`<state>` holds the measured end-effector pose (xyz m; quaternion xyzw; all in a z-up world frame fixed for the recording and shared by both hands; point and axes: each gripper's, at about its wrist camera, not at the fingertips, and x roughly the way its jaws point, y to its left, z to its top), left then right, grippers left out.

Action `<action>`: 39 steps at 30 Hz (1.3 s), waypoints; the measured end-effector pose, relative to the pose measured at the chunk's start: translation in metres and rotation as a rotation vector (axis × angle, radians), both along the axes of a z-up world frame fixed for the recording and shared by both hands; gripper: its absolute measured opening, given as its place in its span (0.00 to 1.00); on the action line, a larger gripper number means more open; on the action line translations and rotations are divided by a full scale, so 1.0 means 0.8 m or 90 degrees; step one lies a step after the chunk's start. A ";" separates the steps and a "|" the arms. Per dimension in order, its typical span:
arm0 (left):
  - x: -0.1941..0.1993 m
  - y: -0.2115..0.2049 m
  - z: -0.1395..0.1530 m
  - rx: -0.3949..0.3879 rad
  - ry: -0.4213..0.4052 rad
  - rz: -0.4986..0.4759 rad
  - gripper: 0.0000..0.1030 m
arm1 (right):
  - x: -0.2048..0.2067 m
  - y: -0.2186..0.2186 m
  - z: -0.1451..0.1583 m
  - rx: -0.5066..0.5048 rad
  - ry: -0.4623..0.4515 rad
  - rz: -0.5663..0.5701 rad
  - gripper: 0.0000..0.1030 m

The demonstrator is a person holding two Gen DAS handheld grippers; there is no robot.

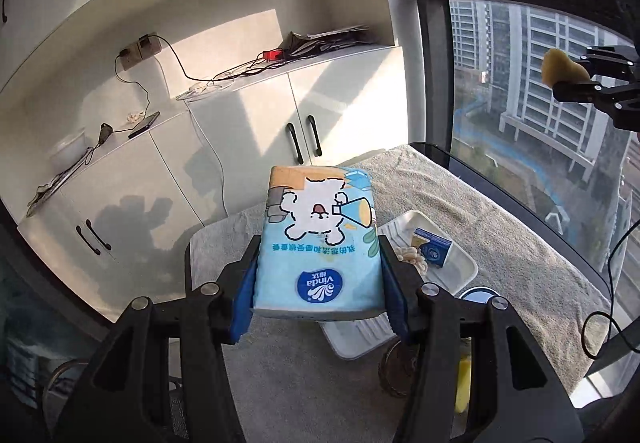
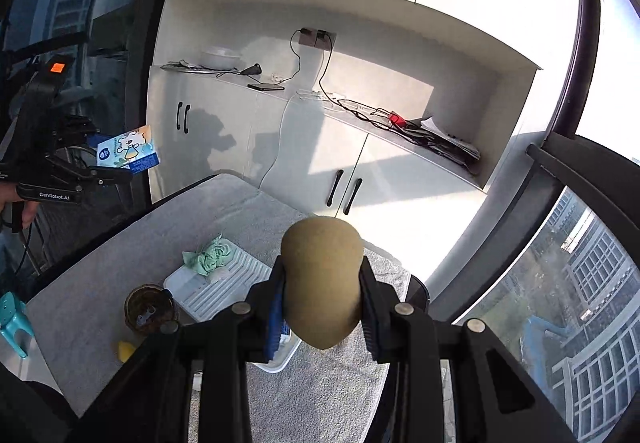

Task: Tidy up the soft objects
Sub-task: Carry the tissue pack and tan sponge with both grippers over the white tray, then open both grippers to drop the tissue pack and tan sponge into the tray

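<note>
Above the towel-covered table [image 2: 120,243] and its white tray [image 2: 224,291], the left gripper [image 1: 318,275] clenched a light, squashy Vinda tissue pack [image 1: 320,235] by its sides, while the right gripper [image 2: 322,299] pinched a soft tan sponge [image 2: 322,283] mid-body.

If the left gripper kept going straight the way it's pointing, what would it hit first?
Probably the white cabinet doors beyond the towel-covered table. The left gripper is shut on the Vinda tissue pack, raised above the table, and nothing else shows ahead of the pack, though depth is hard to judge.

High-rise apartment — white cupboards [image 1: 240,131].
</note>
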<state>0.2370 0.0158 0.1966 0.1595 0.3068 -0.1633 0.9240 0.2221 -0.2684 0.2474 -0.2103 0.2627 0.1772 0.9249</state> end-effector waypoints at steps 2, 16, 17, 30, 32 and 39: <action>0.028 -0.008 -0.014 0.000 0.030 -0.017 0.50 | 0.030 -0.001 -0.006 -0.016 0.019 0.006 0.34; 0.168 -0.071 -0.189 0.032 0.260 -0.089 0.50 | 0.178 0.043 -0.182 -0.081 0.242 0.100 0.34; 0.173 -0.073 -0.202 0.037 0.273 -0.091 0.49 | 0.183 0.049 -0.196 -0.086 0.254 0.110 0.34; 0.191 -0.096 -0.302 0.075 0.352 -0.125 0.49 | 0.171 0.123 -0.326 -0.162 0.372 0.261 0.34; 0.191 -0.097 -0.312 0.080 0.361 -0.127 0.50 | 0.167 0.124 -0.333 -0.167 0.386 0.278 0.34; 0.187 -0.105 -0.322 0.092 0.357 -0.135 0.50 | 0.152 0.132 -0.361 -0.203 0.413 0.311 0.34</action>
